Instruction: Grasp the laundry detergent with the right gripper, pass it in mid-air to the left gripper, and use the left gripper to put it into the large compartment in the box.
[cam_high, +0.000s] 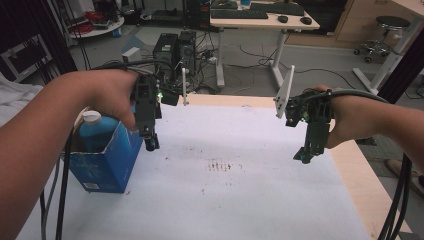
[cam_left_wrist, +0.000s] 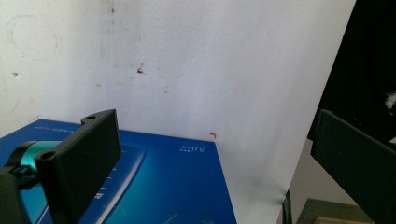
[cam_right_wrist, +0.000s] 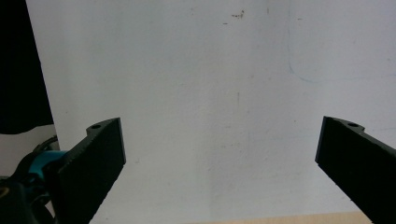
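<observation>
Nearest me, the blue box (cam_high: 107, 160) stands at the table's (cam_high: 250, 200) left edge with the bottle (cam_high: 95, 131) upright inside, so I judge the packing done. My left hand-held gripper (cam_high: 150, 140) hangs just beside the box, jaws wide and empty. Farther right, my right hand-held gripper (cam_high: 307, 152) hovers over bare table, also open and empty; closing the box may remain.

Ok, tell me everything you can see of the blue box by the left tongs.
The blue box looks like glossy printed cardboard, with small white lettering on one face and a white label low on its front. It stands upright at the left of the white sheet, top flaps open. A blue bottle with a white cap sits inside, poking above the rim. The left tongs hang open just beside its upper right corner; whether they touch it cannot be told.
</observation>
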